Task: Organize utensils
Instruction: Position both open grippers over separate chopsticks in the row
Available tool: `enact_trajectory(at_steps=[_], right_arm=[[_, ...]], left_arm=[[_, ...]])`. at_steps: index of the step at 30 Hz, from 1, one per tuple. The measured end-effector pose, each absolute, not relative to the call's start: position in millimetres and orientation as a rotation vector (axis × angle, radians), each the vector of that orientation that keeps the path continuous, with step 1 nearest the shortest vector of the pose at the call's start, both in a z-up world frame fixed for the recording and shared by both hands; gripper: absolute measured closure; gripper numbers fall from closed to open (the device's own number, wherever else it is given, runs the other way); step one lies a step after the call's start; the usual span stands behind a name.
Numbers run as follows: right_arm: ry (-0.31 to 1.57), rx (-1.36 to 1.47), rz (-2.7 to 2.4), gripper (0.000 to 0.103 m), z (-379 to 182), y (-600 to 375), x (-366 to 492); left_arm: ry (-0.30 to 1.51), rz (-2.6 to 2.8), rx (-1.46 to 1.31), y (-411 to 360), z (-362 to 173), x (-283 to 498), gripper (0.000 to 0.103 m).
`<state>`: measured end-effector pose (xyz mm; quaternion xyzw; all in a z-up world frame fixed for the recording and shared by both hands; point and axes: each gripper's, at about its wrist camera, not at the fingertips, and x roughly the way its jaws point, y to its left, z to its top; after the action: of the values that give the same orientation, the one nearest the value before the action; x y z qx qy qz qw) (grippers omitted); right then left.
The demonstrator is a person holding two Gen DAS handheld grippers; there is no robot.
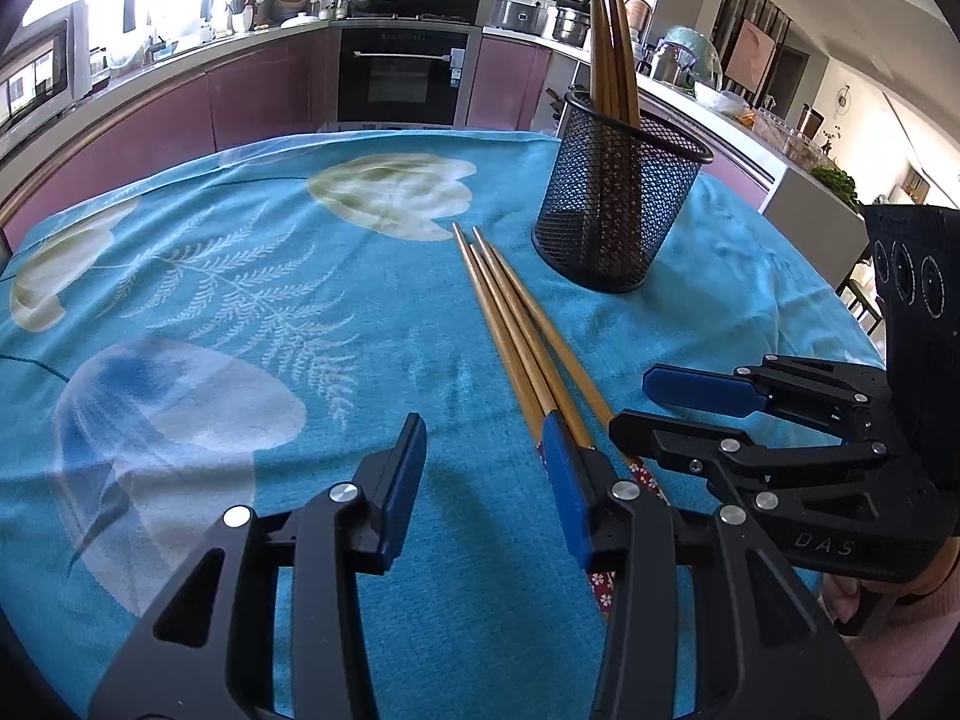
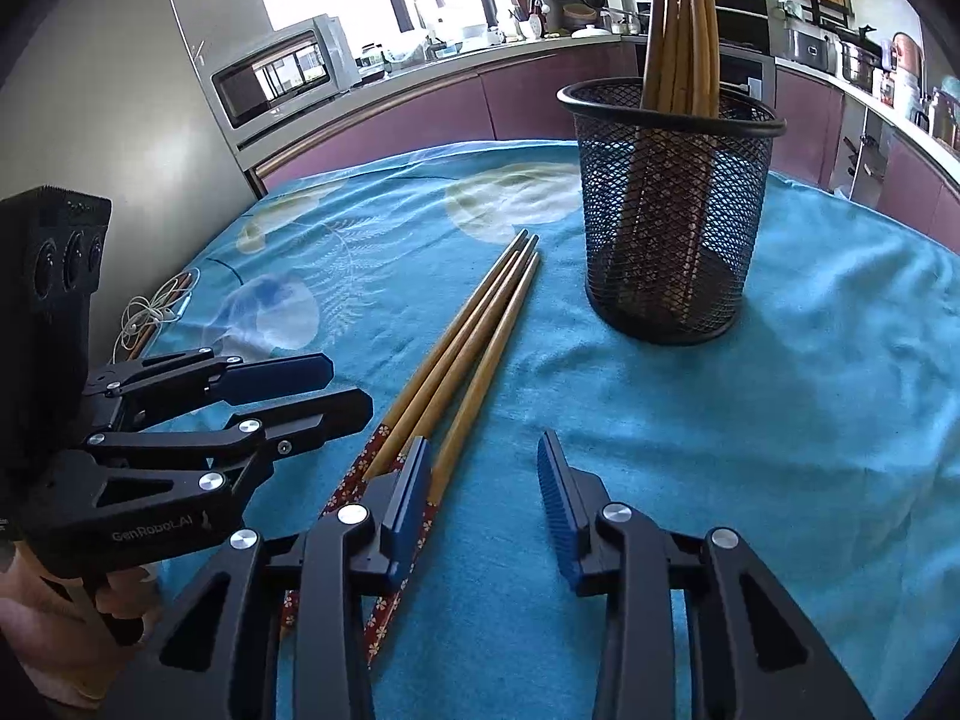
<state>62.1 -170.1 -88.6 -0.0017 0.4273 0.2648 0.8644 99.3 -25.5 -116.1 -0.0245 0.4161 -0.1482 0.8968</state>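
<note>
Several wooden chopsticks (image 1: pixel 510 312) with red flowered handles lie side by side on the blue cloth (image 1: pixel 240 276), tips pointing away; they also show in the right wrist view (image 2: pixel 468 348). A black mesh holder (image 1: pixel 618 192) stands upright behind them with several chopsticks in it, also in the right wrist view (image 2: pixel 672 210). My left gripper (image 1: pixel 486 462) is open and empty, its right finger beside the chopstick handles. My right gripper (image 2: pixel 483 480) is open and empty, its left finger over the handles. Each gripper shows in the other's view, the right one (image 1: pixel 660 408) and the left one (image 2: pixel 348 390).
The table carries a blue flowered cloth (image 2: pixel 780 420). A tangle of white cable (image 2: pixel 153 312) lies at its left edge. Kitchen counters, an oven (image 1: pixel 402 72) and a microwave (image 2: pixel 282 72) stand beyond the table.
</note>
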Motion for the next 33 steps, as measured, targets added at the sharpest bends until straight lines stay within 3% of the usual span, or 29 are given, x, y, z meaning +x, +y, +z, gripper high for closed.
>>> enact_trajectory(at_steps=[19, 30, 33], right_arm=[[0.900, 0.040, 0.570, 0.071, -88.9, -174.7, 63.6], [0.900, 0.030, 0.566, 0.073, -89.1, -175.8, 64.4], [0.900, 0.010, 0.559, 0.073, -88.5, -171.9, 66.0]], left_arm=[[0.886, -0.294, 0.020, -38.4, -120.1, 110.5, 0.060], [0.891, -0.300, -0.025, -30.8, -119.7, 107.6, 0.082], [0.900, -0.302, -0.035, -29.3, -119.3, 108.6, 0.081]])
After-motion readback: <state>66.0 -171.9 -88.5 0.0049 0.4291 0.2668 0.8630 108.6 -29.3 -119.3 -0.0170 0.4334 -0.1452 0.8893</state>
